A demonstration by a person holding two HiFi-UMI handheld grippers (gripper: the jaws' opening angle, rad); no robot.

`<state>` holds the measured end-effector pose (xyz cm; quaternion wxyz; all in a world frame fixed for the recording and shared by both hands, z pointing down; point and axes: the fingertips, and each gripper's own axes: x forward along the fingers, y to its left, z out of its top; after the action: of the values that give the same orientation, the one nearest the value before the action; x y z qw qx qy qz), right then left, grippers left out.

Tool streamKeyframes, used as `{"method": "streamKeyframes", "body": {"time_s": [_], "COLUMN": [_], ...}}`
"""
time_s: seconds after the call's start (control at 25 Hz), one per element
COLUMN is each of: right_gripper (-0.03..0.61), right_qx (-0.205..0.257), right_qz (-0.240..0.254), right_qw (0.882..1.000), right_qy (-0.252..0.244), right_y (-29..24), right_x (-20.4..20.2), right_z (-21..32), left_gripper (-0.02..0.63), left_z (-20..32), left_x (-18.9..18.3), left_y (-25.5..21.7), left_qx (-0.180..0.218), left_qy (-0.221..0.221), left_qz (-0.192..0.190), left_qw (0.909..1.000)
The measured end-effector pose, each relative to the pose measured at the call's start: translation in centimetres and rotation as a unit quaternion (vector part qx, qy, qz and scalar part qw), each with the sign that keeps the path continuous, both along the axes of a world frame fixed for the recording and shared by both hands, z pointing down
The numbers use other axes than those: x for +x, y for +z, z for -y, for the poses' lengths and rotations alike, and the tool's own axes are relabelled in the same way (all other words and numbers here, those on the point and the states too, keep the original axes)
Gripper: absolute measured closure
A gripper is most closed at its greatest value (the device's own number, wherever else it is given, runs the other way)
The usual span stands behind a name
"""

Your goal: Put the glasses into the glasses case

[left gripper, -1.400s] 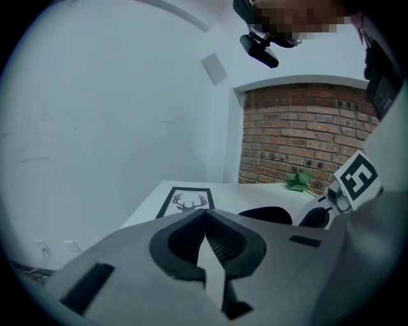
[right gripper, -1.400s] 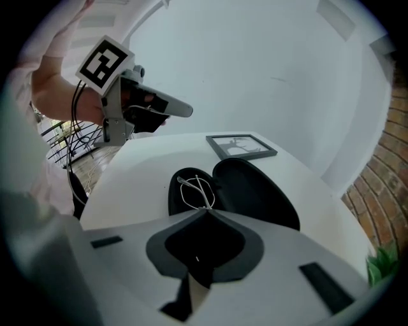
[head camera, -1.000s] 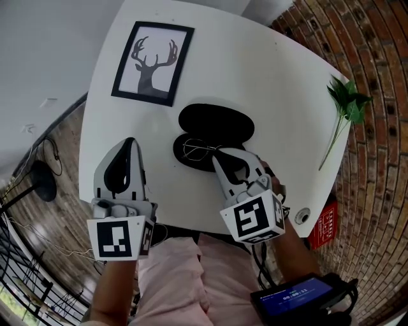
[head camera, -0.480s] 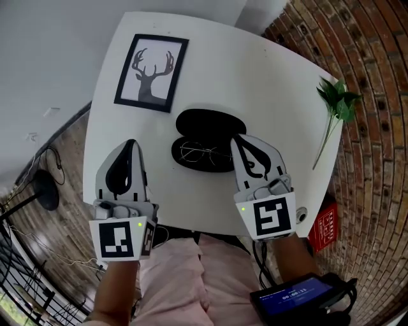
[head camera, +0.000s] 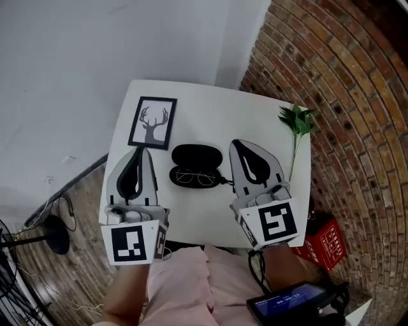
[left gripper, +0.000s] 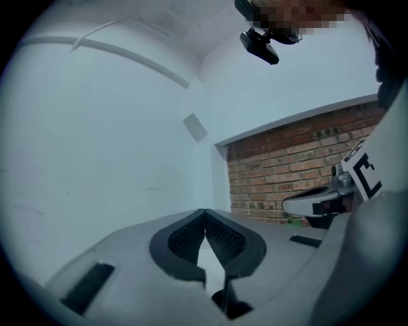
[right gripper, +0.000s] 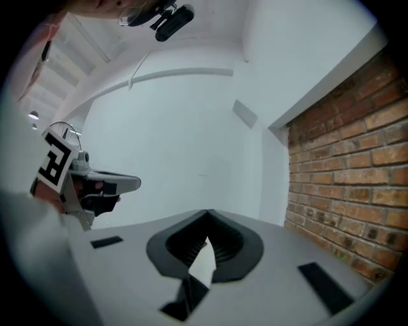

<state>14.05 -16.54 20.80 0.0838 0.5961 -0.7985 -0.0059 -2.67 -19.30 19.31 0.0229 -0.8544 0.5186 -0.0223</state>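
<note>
Glasses [head camera: 195, 177] — inside the open case [head camera: 197, 155]

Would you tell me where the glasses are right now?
In the head view, the glasses lie in the open black case on the table, between the left gripper and right gripper.

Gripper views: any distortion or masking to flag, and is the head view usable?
Left gripper view: fisheye, dark corners, mosaic patch at top. Right gripper view: same fisheye, brick wall bowed. Head view: bent edges, even light, glasses clear in the case.
</note>
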Motion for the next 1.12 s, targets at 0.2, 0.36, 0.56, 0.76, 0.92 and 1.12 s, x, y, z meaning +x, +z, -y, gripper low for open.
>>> {"method": "streamKeyframes", "body": {"time_s": [0.2,0.36,0.56,0.76,0.92,1.12], "right_gripper": [0.574,0.574,0.575,0.575,0.575,0.575], "right_qx": [0.055,0.071,0.077,0.079,0.068,0.063], "right_qz": [0.002,0.001,-0.001,0.001,0.008,0.008], "right_qw": [0.998,0.997,0.997,0.997,0.998,0.998], "right_qy": [0.013,0.017,0.019,0.015,0.014,0.012], "right_y": [-4.6,-5.7,-6.0,-6.3,-6.4,-6.2], "right_x": [0.7,1.3,1.3,0.9,0.1,-0.5], "right_z": [-1.9,-3.1,-4.0,-4.1,-4.2,-4.3], "left_gripper": [0.611,0.611,0.611,0.611,0.611,0.611], "left_z": [-1.1,-1.9,-3.3,-3.5,-3.5,-3.5], "left_x": [1.5,2.6,3.8,3.9,3.4,3.1], "left_y": [-4.1,-5.3,-5.8,-5.9,-5.9,-5.8], "left_qx": [0.045,0.058,0.066,0.065,0.065,0.064], "left_qy": [0.002,0.01,0.025,0.028,0.029,0.031], "left_qz": [-0.002,-0.007,-0.005,-0.002,-0.005,-0.007], "left_qw": [0.999,0.9983,0.9975,0.9975,0.9974,0.9975]}}
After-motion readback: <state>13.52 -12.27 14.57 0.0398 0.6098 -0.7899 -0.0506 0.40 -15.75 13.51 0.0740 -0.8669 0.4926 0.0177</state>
